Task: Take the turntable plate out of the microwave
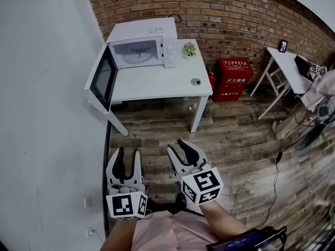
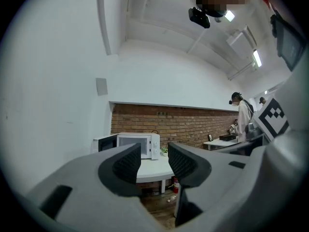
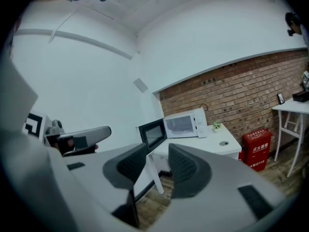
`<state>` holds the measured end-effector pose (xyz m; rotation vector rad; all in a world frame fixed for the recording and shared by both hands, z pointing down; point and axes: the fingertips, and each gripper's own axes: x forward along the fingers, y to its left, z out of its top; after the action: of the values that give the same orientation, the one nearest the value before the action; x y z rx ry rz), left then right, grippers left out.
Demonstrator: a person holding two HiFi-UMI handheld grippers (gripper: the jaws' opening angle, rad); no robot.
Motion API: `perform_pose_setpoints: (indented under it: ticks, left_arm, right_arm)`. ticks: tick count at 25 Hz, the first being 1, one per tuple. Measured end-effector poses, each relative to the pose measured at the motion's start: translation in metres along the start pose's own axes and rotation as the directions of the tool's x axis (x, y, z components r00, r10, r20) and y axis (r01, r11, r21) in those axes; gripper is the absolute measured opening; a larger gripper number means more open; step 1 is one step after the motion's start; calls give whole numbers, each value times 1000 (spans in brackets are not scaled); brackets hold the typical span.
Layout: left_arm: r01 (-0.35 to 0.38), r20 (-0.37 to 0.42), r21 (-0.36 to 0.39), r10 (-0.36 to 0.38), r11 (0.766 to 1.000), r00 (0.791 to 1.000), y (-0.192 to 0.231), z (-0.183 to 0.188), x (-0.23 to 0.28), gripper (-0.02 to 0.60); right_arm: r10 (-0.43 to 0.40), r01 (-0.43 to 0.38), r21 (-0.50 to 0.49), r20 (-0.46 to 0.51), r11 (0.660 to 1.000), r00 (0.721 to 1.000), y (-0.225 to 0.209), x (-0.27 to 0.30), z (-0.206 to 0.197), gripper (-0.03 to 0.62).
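Stage: barely begun | microwave [image 1: 141, 50] at 12 o'clock, door [image 1: 103, 80] found open | plate [image 1: 137, 52] faintly seen inside, untouched | left gripper [image 1: 128, 151] and right gripper [image 1: 178, 146] held well apart from it, jaws parted, nothing held | reach and lift-out judged outstanding

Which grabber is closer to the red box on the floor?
Right. The right gripper is far down-left of the red rectangular box; the left gripper is even farther left.

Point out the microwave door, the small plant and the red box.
microwave door [image 1: 104, 79], head view, on its dark window pane.
small plant [image 1: 189, 49], head view, on its leaves.
red box [image 1: 234, 79], head view, on its front face.
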<state>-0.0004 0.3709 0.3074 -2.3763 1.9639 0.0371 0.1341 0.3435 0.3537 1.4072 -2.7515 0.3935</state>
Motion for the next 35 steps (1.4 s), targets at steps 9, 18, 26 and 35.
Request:
perform_pose_setpoints:
  ticks: [9, 18, 26, 35]
  left_arm:
    - [-25, -69, -5, 24, 1000, 997, 13, -31, 25, 169]
    - [38, -70, -50, -41, 998, 997, 74, -62, 129, 158]
    - [146, 3, -45, -146, 988, 989, 126, -36, 218, 155]
    - [200, 8, -67, -200, 977, 980, 152, -41, 270, 150]
  right_arm:
    - [22, -18, 50, -70, 999, 997, -19, 38, -28, 127]
    - [-36, 41, 43, -108, 998, 993, -49, 152, -28, 118]
    - [-100, 100, 2, -39, 995, 994, -54, 252, 31, 104]
    - [-155, 154, -14, -34, 988, 987, -69, 300, 45, 101]
